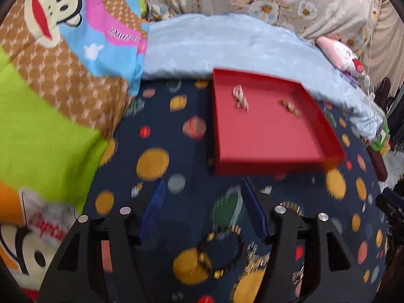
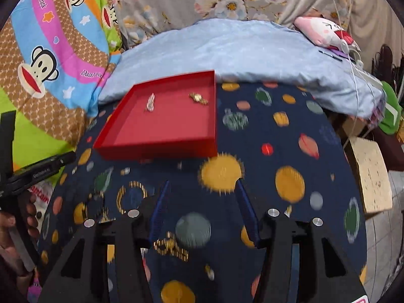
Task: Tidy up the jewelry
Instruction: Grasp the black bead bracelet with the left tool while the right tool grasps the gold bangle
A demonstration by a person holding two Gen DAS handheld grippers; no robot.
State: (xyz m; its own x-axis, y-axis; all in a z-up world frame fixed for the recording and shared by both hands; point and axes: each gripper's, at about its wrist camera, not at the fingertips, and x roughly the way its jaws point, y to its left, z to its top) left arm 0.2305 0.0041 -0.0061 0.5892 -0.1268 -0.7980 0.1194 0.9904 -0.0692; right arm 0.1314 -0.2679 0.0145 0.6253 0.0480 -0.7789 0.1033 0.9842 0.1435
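A red tray [image 1: 272, 161] lies on a dark planet-print cloth; it also shows in the right wrist view [image 2: 161, 149]. Inside it lie a silver piece [image 1: 240, 97] [image 2: 150, 103] and a gold piece [image 1: 290, 107] [image 2: 198, 98]. My left gripper [image 1: 203, 184] is open and empty above a gold bangle [image 1: 222, 255] and a gold chain [image 1: 255, 260] on the cloth. My right gripper [image 2: 202, 184] is open and empty; a gold bracelet [image 2: 171, 247] lies below its left finger and a gold bangle [image 2: 131, 197] lies to its left.
A light blue pillow [image 1: 227, 45] [image 2: 240, 50] lies behind the tray. A monkey-print quilt [image 1: 50, 63] [image 2: 50, 50] is at the left. A pink plush [image 2: 325, 32] and a cream stool [image 2: 371, 174] are at the right. The other handheld gripper [image 2: 32, 174] shows at the left edge.
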